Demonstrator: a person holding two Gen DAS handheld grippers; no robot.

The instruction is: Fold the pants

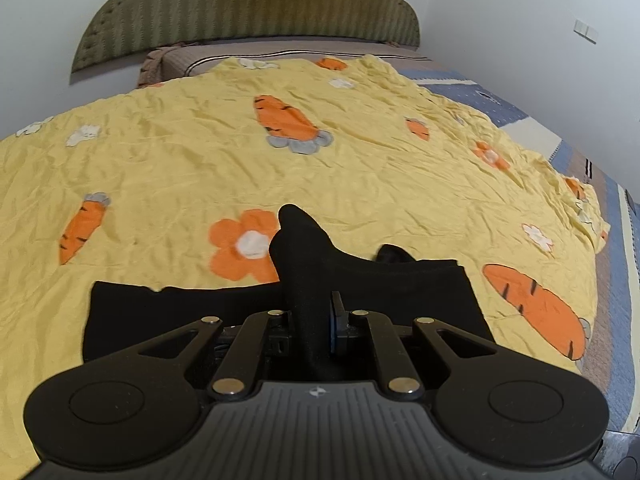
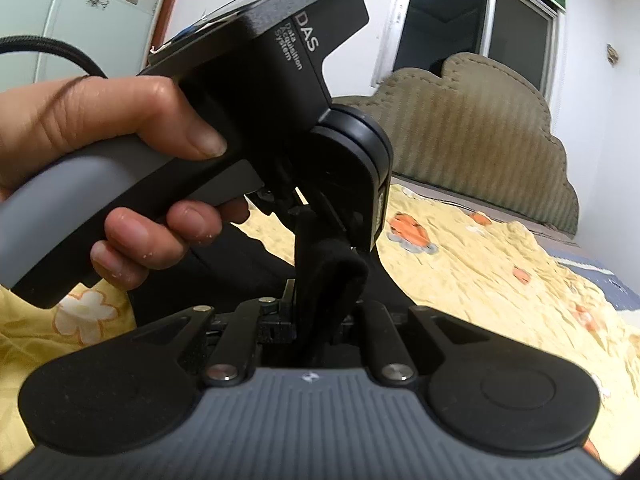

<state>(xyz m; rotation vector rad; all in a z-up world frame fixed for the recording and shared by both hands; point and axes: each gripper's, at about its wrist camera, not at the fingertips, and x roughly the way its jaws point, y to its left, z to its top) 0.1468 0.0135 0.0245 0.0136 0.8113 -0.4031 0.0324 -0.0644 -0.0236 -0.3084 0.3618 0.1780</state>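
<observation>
Your left gripper [image 1: 316, 316] is clamped on a raised ridge of the black pants [image 1: 420, 292]. They lie on the yellow bedspread [image 1: 180, 160], long axis crosswise to you, headboard [image 1: 248, 4] beyond. Your right gripper [image 2: 320, 312] pinches another bunch of the same cloth (just beside the left one). Only the right view shows your left hand [image 2: 104, 128] on its handle; only the left shows the pants' spread.
</observation>
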